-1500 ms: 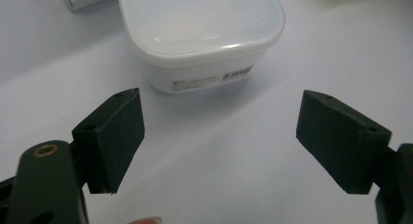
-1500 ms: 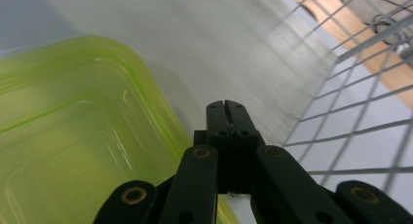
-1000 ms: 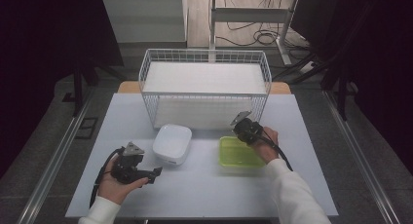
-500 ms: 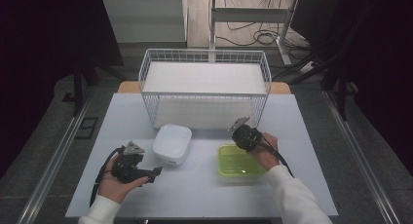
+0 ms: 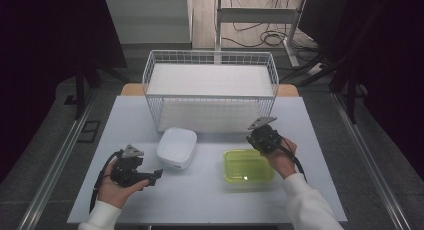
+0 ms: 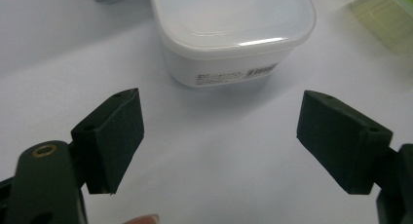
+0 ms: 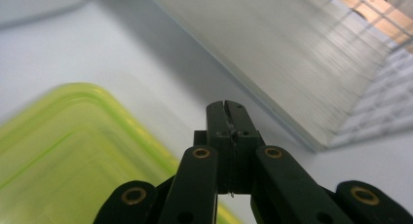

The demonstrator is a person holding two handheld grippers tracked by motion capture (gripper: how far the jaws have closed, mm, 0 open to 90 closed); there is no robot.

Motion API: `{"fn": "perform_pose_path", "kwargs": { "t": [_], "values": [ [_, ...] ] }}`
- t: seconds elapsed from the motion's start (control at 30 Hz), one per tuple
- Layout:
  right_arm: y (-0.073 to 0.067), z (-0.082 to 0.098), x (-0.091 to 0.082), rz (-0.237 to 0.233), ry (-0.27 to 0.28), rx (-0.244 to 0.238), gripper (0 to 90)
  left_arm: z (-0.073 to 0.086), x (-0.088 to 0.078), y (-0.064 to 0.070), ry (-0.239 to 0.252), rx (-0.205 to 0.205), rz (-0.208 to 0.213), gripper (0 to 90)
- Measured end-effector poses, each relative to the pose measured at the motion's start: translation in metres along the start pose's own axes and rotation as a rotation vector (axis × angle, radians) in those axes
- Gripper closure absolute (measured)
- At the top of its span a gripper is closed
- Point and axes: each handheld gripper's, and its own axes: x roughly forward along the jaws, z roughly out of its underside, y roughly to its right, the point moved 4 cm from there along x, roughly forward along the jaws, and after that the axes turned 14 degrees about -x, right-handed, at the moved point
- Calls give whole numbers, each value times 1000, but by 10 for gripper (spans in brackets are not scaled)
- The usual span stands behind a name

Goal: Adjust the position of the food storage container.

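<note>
Left gripper (image 5: 150, 176), nearest the table's front edge: jaws spread wide, nothing between them. Its body lies low over the table (image 5: 210, 200), jaws pointing toward the table's middle. In the left gripper view the two pads (image 6: 114, 136) frame bare tabletop, and the white lidded container (image 6: 231, 34) sits straight ahead, just beyond them and not touched. A label with a barcode faces the jaws on its near wall.

High view: the white lidded container (image 5: 176, 147) is a rounded square with no marked long axis; its near right corner is the part closest to the open jaws. The line from gripper to container runs up and slightly right across the table. Judgement: a short straight advance along that line would bring the pads to either side of the container; the spread looks about as wide as the container, so clearance may be tight.

Right gripper (image 5: 262, 137): jaws fully closed, empty; in the right gripper view the tips (image 7: 227, 112) meet with no gap. It hovers over the far edge of the yellow-green container (image 5: 247, 165), which lies flat, long axis left to right.

Farthest: the white wire basket (image 5: 210, 95), standing across the table's back, just beyond the right gripper.

Left hand is clearly nearer the white container; right hand is nearer the green one.
</note>
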Motion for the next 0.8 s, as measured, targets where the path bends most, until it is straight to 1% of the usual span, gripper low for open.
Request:
{"fn": "perform_pose_path", "kwargs": {
  "t": [0.03,0.07,0.17,0.2,0.23,0.27,0.3,0.33,0.37,0.4,0.47,0.5,0.53,0.57,0.6,0.67,0.7,0.73,0.77,0.8],
  "values": [
    [0,0,0,0,0,0,891,0,0,0,0,0,0,173],
    [0,9,-13,-3,22,46,891,1,0,-1,-1,-9,-2,173],
    [3,26,-29,22,28,106,891,2,0,-1,-3,-14,-4,173],
    [5,30,-33,35,31,123,891,2,0,-1,-4,-15,-5,173],
    [8,36,-38,57,22,136,891,2,-1,0,-1,-16,-8,172],
    [8,36,-38,57,22,136,891,2,-1,0,-1,-16,-8,172],
    [15,46,-48,102,20,176,891,1,-1,1,1,-15,-9,172],
    [17,51,-50,111,21,195,891,1,-1,1,1,-14,-10,172],
    [19,56,-53,110,20,225,891,1,-2,1,3,-15,-10,171],
    [19,56,-53,110,20,225,891,1,-2,1,3,-15,-10,171],
    [21,73,-55,100,8,285,891,0,-4,1,9,-21,-7,172],
    [21,77,-54,97,1,297,891,0,-4,1,9,-21,-7,171],
    [21,77,-54,97,1,297,891,0,-4,0,10,-23,-5,171],
    [20,82,-51,85,-1,319,891,-1,-4,0,10,-24,-4,172],
    [20,83,-49,77,-5,324,891,0,-4,-1,9,-29,-4,172],
    [18,85,-44,66,-25,311,891,0,-4,-2,5,-30,-2,172],
    [18,85,-44,66,-25,311,891,0,-4,-2,5,-30,-2,172],
    [15,85,-39,43,-44,300,891,0,-4,-2,4,-29,-2,172],
    [15,85,-39,43,-44,300,891,0,-4,-2,4,-29,-2,172],
    [9,83,-35,23,-61,289,891,0,-4,-2,4,-30,-2,172]
  ]
}}
